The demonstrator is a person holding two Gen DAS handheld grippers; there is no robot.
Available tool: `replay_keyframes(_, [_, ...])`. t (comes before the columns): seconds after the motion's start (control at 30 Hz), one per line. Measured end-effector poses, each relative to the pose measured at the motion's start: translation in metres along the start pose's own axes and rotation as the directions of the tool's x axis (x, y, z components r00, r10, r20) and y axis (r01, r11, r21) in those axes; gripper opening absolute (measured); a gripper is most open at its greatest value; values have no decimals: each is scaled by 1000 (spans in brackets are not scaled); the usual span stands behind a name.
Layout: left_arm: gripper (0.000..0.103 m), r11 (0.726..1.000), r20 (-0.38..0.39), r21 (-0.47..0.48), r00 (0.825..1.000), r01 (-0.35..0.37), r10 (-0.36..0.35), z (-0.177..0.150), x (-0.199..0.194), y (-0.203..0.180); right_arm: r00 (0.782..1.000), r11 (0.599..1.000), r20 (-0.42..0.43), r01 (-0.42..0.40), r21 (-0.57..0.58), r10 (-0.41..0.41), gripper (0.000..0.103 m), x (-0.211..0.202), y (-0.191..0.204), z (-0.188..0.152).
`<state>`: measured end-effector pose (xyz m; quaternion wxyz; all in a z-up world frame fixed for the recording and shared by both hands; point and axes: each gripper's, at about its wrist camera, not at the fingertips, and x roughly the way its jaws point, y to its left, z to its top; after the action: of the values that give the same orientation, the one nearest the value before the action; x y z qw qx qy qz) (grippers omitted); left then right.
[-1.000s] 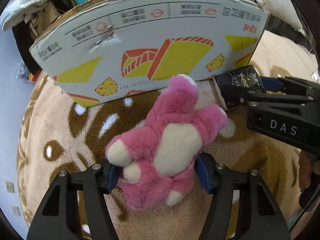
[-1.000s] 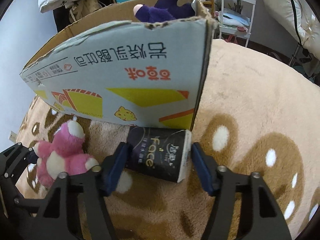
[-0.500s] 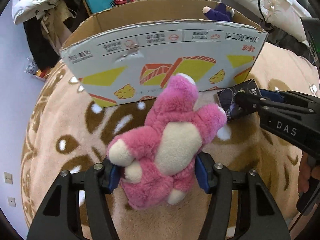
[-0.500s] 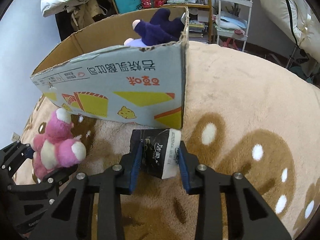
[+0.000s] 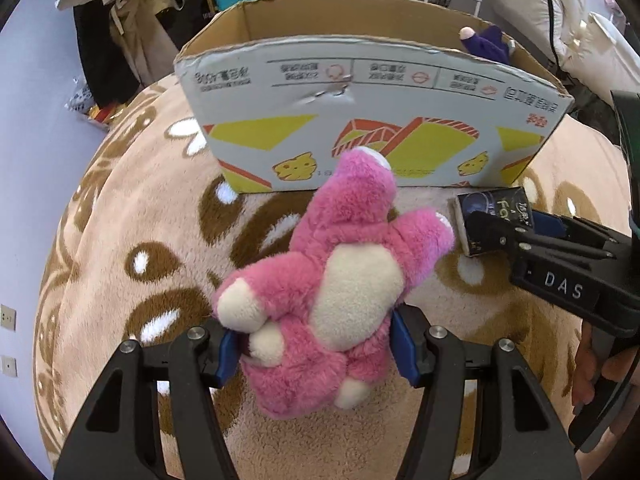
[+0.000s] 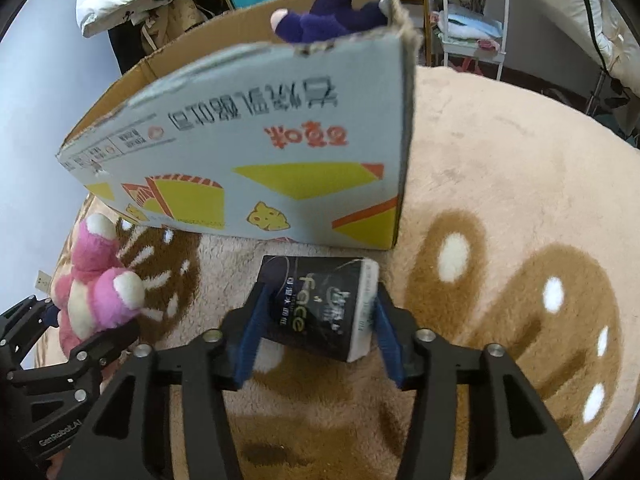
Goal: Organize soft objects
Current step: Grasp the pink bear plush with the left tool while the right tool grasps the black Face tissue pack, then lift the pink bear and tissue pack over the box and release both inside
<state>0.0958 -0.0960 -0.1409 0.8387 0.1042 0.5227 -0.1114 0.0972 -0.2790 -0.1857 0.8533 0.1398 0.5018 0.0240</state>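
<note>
My left gripper (image 5: 316, 354) is closed on the pink plush bear (image 5: 336, 292), its blue pads pressing into the toy's lower body from both sides. The bear sits in front of the cardboard box (image 5: 360, 120), on the near side of its printed wall, with the head pointing toward that wall and one arm stretched out toward the dark tissue pack (image 5: 494, 224).

My right gripper (image 6: 316, 330) is clamped on that same tissue pack (image 6: 320, 308) — the pads pinch its two sides, and the white end faces right. The pack is just in front of the box's near right corner (image 6: 404, 140), above the tan and brown fleece blanket (image 6: 500, 200) that the box stands on. Whether the pack touches the blanket I cannot tell.

Inside the box, at its far right end, a dark purple plush toy (image 6: 340, 18) pokes above the rim — one pale paw showing. Seen from the right wrist, the bear (image 6: 98, 280) is off the box's near left end.
</note>
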Motion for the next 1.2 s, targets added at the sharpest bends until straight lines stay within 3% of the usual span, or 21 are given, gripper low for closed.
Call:
replay_keyframes(0.3, [61,1000,-3,-25,1000,-5,5,1,6,6,998,994,-8,69,-79,-70,73,13,22,-3])
replay_keyframes(0.43, [61,1000,5,-30,1000,-8,8,0,5,5,994,986,4,108,-131,-108,72,15,36,-8])
replay_keyframes(0.63, [61,998,55,-65,998,-14,18,-2,-10,11,995,984,19,104,-144,-102,67,3,43,-13])
replay_keyframes(0.77, [61,997,143,-71,989,-18,28,1,-36,12,996,989,53,80,-124,-74,67,-23,40,-15])
replay_keyframes(0.97, [61,998,269,-52,963,-20,34,9,-80,14,988,995,154,33,-92,-19,67,-76,37,-17])
replay_keyframes(1.2, [61,999,362,-34,932,-18,29,31,-112,15,953,997,303,11,-71,11,68,-132,31,4])
